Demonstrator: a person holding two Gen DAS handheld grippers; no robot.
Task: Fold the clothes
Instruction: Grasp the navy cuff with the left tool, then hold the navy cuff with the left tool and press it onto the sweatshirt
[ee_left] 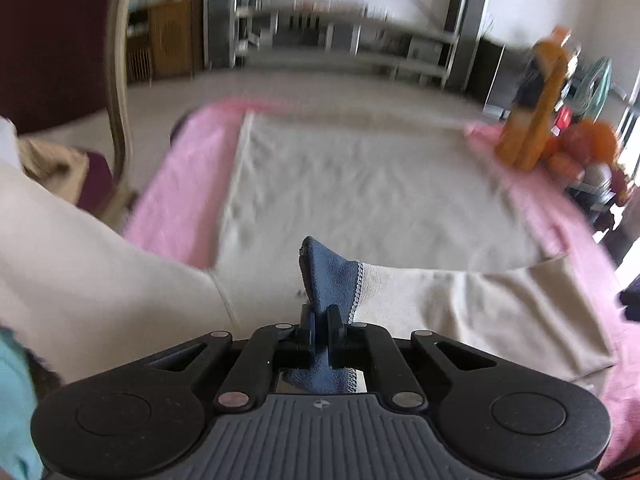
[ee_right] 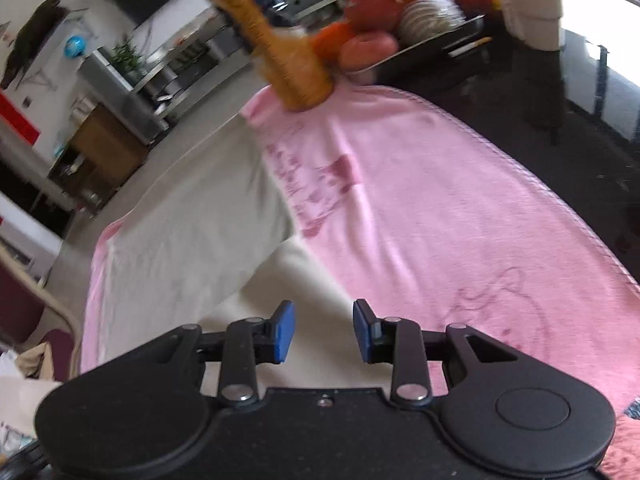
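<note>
The cream shirt (ee_left: pixel 360 184) lies flat on the pink towel (ee_right: pixel 440 208) covering the desk. The left gripper (ee_left: pixel 320 328) pinches its blue collar (ee_left: pixel 330 276), likely to lift a fold; the right gripper (ee_right: pixel 324 332) hangs spread over the sleeve (ee_right: pixel 296 280).

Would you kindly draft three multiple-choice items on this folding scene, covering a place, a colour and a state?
1. Where does the cream garment lie?
A. on the pink blanket
B. on a chair
C. on the floor

2. What colour is the collar trim in the left tongs?
A. red
B. blue
C. green

3. How do the right tongs stand?
A. shut on the cream garment
B. shut on the orange bottle
C. open, gripping nothing

Key: 1 A, pink blanket shows around the garment; 2 B, blue fabric with pale stitching sits pinched between the pads; 3 C, a clear gap separates the blue pads.
</note>
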